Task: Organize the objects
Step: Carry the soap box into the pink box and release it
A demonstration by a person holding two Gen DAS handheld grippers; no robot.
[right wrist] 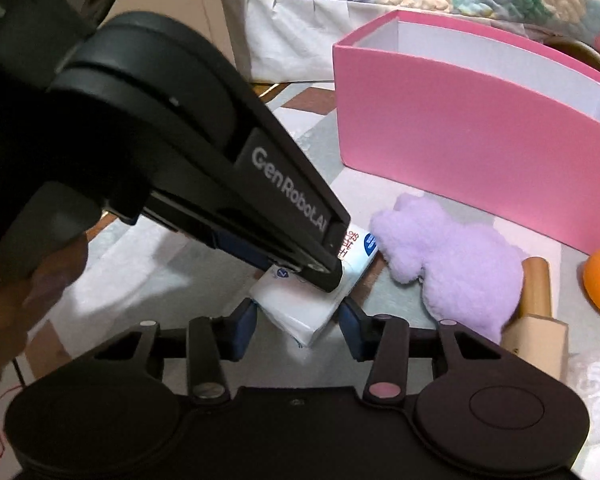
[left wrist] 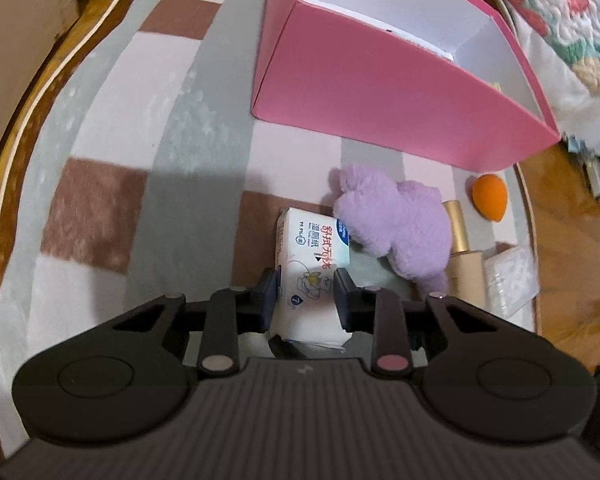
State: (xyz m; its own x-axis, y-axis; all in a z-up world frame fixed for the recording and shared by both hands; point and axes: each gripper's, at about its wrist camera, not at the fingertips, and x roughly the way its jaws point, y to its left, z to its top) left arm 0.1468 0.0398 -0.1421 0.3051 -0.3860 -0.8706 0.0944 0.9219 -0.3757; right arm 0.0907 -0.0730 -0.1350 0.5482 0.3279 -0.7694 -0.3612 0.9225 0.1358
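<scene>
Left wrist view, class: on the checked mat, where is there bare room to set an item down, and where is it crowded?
Free: the wide stretch of checked mat left of the pink box and the wet-wipes pack, out to the wooden edge. Crowded: right of the pack, where the purple plush toy, gold tube and orange makeup sponge cluster below the box.

"GenRobot.AI" printed in pale letters along side of left gripper [right wrist: 320, 276]. Red Chinese characters, smaller dark characters, black arrow mark and circled "7" seen on white wipes pack [left wrist: 312, 256]; blue round label at its corner too small to be read.
</scene>
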